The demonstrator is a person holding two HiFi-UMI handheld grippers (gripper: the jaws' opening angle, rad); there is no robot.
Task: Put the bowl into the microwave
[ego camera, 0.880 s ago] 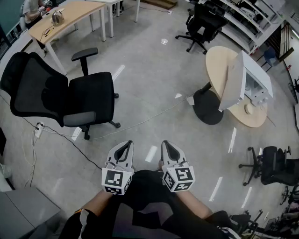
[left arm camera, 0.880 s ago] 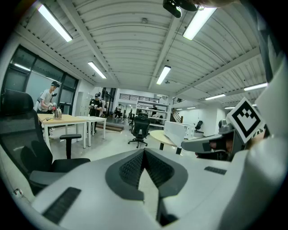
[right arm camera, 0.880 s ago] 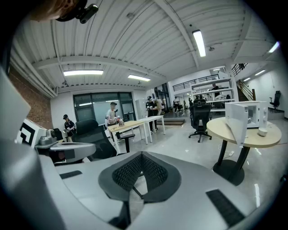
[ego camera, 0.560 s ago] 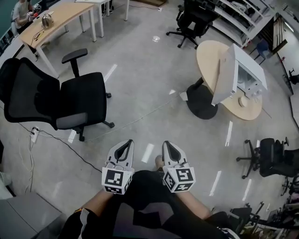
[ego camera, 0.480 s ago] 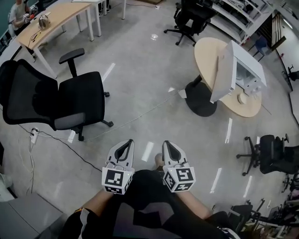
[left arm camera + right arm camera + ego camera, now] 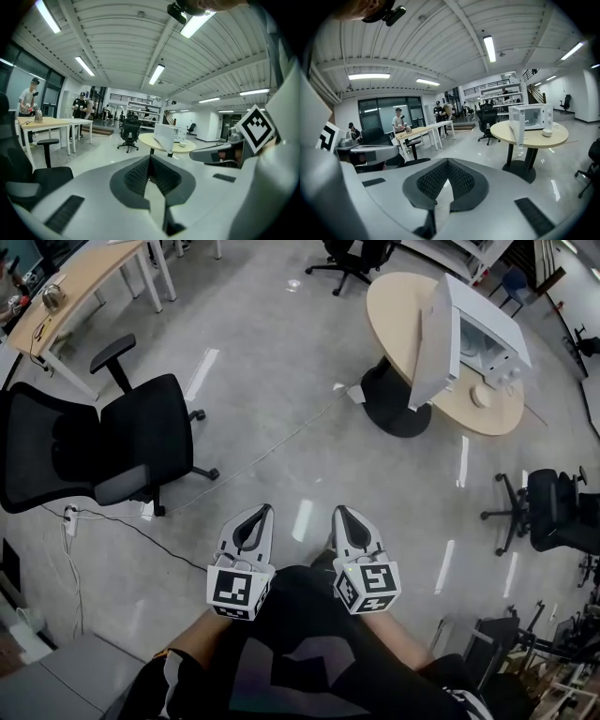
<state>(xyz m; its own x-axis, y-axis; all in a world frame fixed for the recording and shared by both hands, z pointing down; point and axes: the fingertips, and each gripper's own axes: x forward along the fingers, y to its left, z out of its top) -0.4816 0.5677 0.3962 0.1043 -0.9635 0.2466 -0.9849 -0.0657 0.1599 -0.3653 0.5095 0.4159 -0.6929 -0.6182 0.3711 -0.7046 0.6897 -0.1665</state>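
Note:
A small white bowl (image 6: 480, 397) sits on the round wooden table (image 6: 394, 296), just to the right of a white microwave (image 6: 483, 334) whose door (image 6: 427, 343) hangs open. Both are several steps ahead to my right. The right gripper view shows the microwave (image 6: 530, 117) and bowl (image 6: 547, 133) at the right. In the left gripper view the microwave (image 6: 166, 135) is small and distant. My left gripper (image 6: 265, 510) and right gripper (image 6: 339, 510) are held side by side in front of my body, over bare floor. Each is shut with nothing between its jaws.
A black office chair (image 6: 103, 442) stands to my left with a cable (image 6: 103, 512) on the floor beside it. Another black chair (image 6: 553, 512) is at the right, below the table. A long wooden desk (image 6: 75, 287) with people at it is far left.
The view has moved toward the round table, so the microwave and bowl sit lower and further left. The grippers keep their pose, both shut.

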